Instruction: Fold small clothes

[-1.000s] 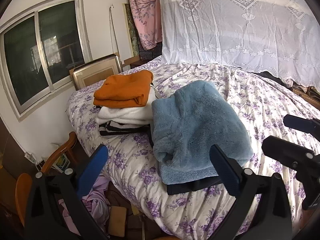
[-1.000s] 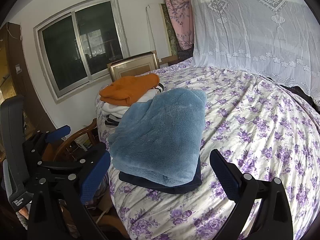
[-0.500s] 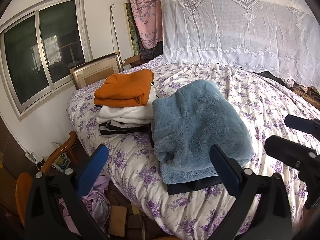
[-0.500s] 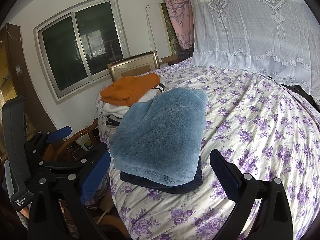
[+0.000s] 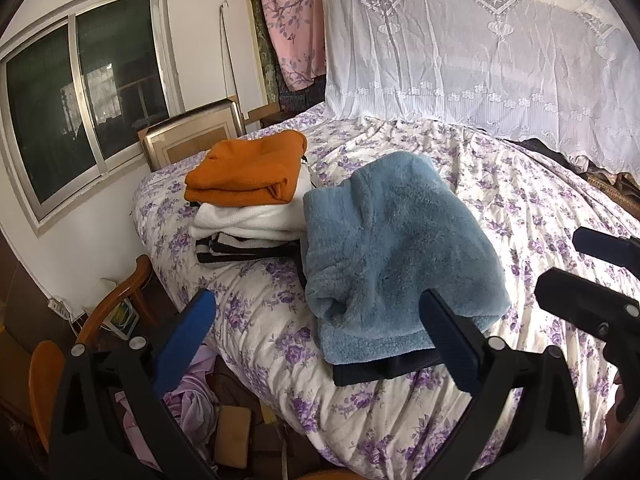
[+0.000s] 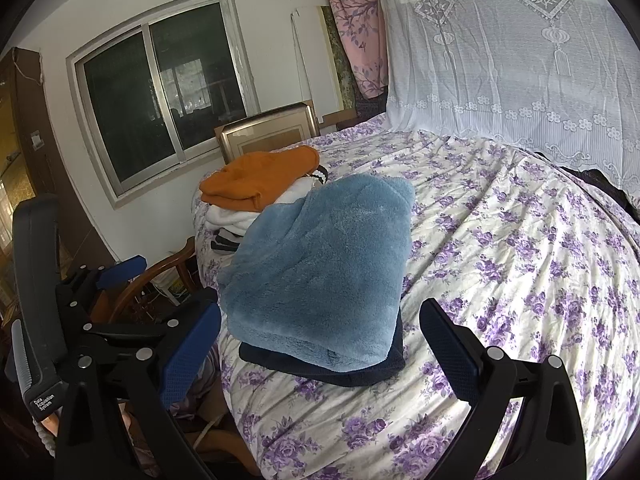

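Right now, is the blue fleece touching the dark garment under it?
Touching. In the right wrist view the blue fleece lies directly on the dark garment, whose edge shows all along beneath it with no gap.

The blue fleece garment [image 5: 392, 240] is thick, plushy cloth with a soft matt nap. Under it lies a dark, smoother folded cloth [image 6: 360, 376]. Left of them, the orange garment [image 5: 248, 172] is matt knit, resting on a white, slightly fuzzy cloth [image 5: 256, 220]. The bedsheet [image 6: 520, 260] is thin, creased cotton-like fabric with printed purple flowers. Far behind hangs a sheer white lace curtain [image 5: 480, 52]. The chair [image 5: 116, 312] at near left is glossy varnished wood. The window frame [image 6: 236, 60] looks like dull metal.
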A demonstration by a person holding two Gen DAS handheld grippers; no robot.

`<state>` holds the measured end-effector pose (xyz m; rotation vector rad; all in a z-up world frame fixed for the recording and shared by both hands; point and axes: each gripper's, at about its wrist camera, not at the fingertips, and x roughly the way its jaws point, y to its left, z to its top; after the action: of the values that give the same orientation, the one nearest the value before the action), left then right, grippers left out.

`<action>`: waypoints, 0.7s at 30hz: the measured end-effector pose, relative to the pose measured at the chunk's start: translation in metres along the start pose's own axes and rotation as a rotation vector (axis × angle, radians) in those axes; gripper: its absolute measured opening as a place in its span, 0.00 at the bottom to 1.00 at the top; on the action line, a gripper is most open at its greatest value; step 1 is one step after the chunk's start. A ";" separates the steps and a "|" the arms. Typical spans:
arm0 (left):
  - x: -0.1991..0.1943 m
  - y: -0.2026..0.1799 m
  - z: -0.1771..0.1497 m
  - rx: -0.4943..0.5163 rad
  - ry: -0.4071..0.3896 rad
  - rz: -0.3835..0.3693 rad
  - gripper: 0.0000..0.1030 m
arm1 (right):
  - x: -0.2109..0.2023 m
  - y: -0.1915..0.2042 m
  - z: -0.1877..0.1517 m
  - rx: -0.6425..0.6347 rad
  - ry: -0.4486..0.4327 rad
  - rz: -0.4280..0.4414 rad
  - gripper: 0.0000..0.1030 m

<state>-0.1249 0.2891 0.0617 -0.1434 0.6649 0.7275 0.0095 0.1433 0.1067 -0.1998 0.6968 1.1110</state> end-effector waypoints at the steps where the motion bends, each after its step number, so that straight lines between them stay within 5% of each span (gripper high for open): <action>1: 0.000 0.000 0.000 0.001 0.001 0.000 0.96 | 0.000 0.000 0.000 0.000 0.000 0.000 0.97; 21: -0.001 0.000 0.000 -0.002 0.002 0.002 0.96 | -0.002 -0.003 0.000 0.004 0.000 0.003 0.97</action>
<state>-0.1251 0.2885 0.0620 -0.1449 0.6661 0.7299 0.0120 0.1408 0.1073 -0.1960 0.6996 1.1124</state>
